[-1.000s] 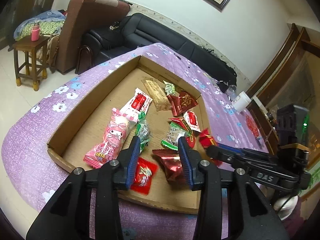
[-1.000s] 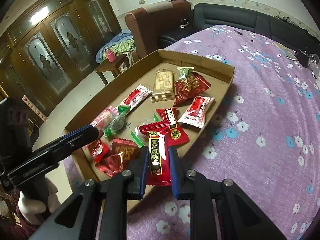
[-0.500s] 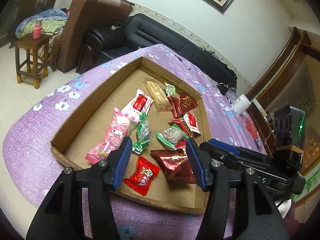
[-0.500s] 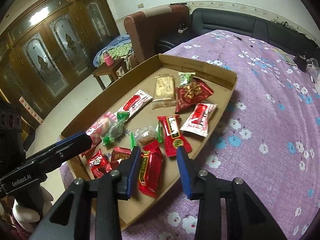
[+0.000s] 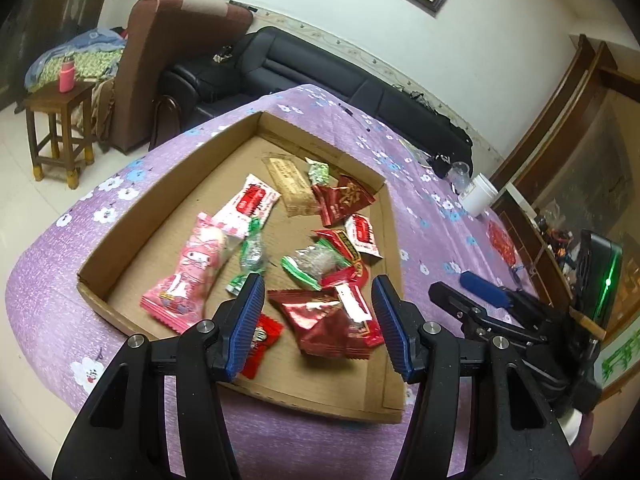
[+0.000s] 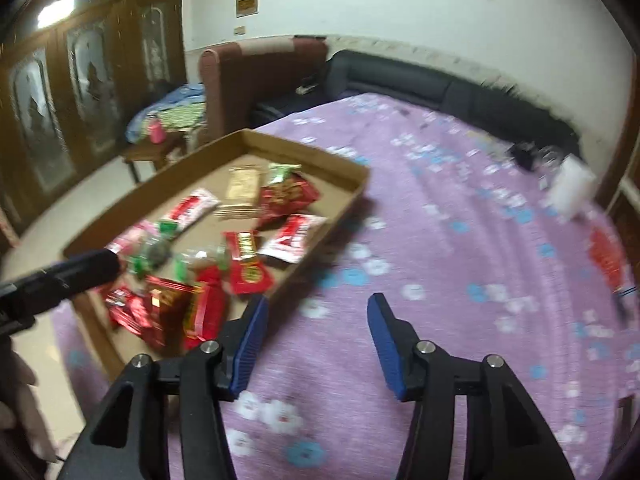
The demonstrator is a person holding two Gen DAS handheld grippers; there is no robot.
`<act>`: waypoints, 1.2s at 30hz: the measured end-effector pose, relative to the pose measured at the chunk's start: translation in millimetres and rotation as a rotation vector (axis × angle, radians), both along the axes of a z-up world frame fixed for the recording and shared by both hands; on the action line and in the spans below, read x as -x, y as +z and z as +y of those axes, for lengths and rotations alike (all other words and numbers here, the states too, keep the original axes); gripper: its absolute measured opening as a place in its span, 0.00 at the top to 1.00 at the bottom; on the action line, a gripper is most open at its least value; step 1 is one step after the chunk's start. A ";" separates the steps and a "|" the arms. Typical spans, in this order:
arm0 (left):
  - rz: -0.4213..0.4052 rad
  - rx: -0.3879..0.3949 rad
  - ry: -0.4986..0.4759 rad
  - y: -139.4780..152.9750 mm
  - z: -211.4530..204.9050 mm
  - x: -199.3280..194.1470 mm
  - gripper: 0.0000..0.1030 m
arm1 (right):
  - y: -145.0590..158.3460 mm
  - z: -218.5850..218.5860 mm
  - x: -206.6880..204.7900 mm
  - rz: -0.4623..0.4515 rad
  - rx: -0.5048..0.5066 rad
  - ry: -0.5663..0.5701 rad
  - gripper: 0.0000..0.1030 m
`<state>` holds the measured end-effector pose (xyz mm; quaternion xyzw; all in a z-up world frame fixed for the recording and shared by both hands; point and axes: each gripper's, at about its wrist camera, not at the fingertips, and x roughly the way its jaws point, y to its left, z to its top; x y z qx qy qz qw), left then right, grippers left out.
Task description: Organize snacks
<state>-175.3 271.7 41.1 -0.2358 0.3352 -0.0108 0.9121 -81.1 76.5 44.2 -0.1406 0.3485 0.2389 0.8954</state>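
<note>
A shallow cardboard tray [image 5: 132,236] lies on a purple flowered cloth and holds several wrapped snacks: a pink packet [image 5: 188,268], a dark red foil packet [image 5: 320,324], a small red packet [image 5: 260,340]. My left gripper [image 5: 318,326] is open and empty above the tray's near edge. My right gripper [image 6: 314,344] is open and empty over the cloth, right of the tray [image 6: 344,204]; that view is blurred. The long red packet [image 6: 206,312] lies in the tray.
A white cup [image 5: 480,196] and a red packet [image 5: 502,240] stand on the cloth [image 6: 440,240] to the right. A black sofa [image 5: 320,76], a brown armchair [image 5: 180,48] and a wooden stool [image 5: 56,124] lie beyond the table.
My right gripper opened, let go of the long red packet in the tray and swung right over the cloth. My left gripper opened wider and drew back.
</note>
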 end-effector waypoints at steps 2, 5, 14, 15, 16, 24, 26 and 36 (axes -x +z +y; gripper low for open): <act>-0.001 -0.019 -0.010 2.6 -7.3 0.7 0.45 | 0.4 -5.5 4.5 -0.041 0.026 -0.021 0.41; -0.004 -0.044 -0.020 6.1 -17.5 1.1 0.45 | -0.3 -15.4 7.6 -0.063 0.042 -0.043 0.39; -0.030 -0.113 -0.031 18.7 -44.0 5.1 0.45 | -1.5 -45.8 9.6 -0.052 0.027 -0.093 0.38; -0.032 -0.117 -0.033 19.6 -46.1 5.3 0.45 | -2.2 -47.2 9.8 -0.051 0.026 -0.096 0.38; -0.034 -0.123 -0.035 20.7 -48.5 5.5 0.45 | -2.3 -49.8 10.0 -0.050 0.025 -0.101 0.38; -0.090 -0.227 0.023 34.6 -65.3 13.7 0.45 | -2.5 -63.5 13.3 -0.039 0.018 -0.121 0.36; -0.120 -0.262 0.059 39.7 -66.6 19.6 0.45 | -2.5 -64.0 14.4 -0.038 0.014 -0.118 0.36; -0.326 -0.448 0.324 74.7 -64.6 65.9 0.16 | -1.8 -61.0 22.2 -0.040 0.002 -0.089 0.35</act>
